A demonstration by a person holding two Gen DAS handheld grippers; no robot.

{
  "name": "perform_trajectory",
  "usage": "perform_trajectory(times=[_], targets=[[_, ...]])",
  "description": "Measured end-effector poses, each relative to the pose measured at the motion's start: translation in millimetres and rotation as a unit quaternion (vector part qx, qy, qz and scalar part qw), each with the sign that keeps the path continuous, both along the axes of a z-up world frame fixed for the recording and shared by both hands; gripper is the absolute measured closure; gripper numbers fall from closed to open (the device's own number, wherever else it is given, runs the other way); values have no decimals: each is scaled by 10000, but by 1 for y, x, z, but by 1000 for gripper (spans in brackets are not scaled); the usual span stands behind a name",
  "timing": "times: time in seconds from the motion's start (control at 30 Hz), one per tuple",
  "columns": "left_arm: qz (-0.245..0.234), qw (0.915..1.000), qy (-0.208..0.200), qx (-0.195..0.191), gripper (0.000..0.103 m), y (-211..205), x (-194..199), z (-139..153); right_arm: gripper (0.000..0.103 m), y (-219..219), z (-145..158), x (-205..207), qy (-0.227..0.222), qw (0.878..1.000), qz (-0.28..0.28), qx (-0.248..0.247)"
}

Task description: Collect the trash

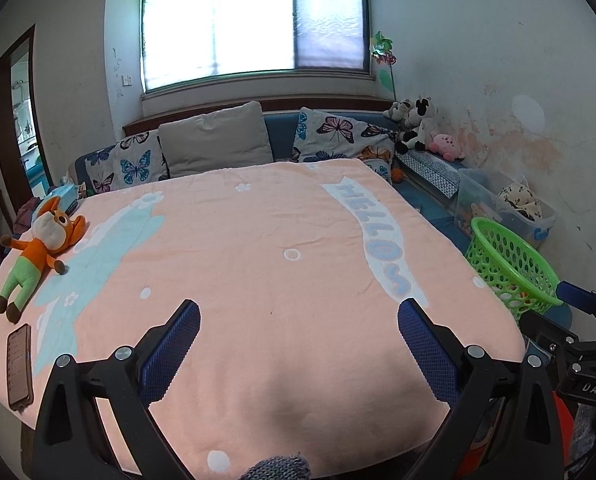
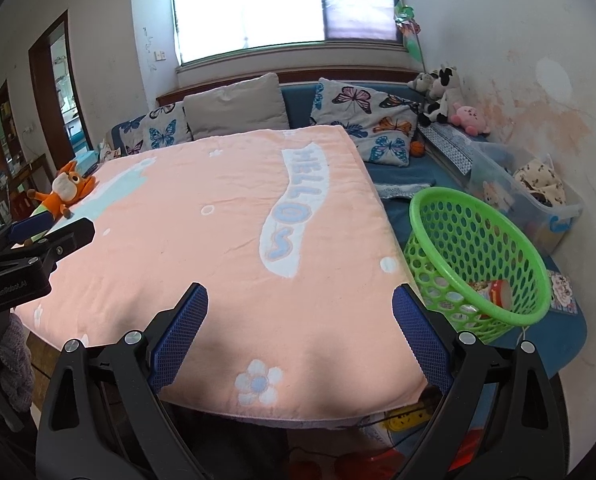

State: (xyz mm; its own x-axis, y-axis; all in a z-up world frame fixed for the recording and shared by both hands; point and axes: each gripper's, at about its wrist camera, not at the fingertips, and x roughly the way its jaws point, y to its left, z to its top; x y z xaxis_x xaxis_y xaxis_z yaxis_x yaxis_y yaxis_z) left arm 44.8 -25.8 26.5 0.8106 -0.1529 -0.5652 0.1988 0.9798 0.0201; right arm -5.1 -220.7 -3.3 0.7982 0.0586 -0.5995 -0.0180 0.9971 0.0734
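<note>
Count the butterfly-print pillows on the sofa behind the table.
2: one butterfly pillow left of the grey cushion, one butterfly pillow right of it. Others may be hidden.

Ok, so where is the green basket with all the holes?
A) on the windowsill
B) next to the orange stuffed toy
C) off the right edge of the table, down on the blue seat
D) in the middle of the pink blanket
C: the green basket leans beside the right edge of the pink blanket, resting on the blue seat, far from the orange stuffed toy.

basket (image 2: 477,240): glossy perforated plastic | blanket (image 2: 218,240): soft matt cloth
</note>
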Motion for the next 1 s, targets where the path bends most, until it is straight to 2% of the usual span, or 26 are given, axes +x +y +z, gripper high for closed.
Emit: perform_trajectory(times=[1.0], targets=[[-98,9997,-201,87,7,-6,-7,3,10,-1,0,-3,-34,10000,-5,70]])
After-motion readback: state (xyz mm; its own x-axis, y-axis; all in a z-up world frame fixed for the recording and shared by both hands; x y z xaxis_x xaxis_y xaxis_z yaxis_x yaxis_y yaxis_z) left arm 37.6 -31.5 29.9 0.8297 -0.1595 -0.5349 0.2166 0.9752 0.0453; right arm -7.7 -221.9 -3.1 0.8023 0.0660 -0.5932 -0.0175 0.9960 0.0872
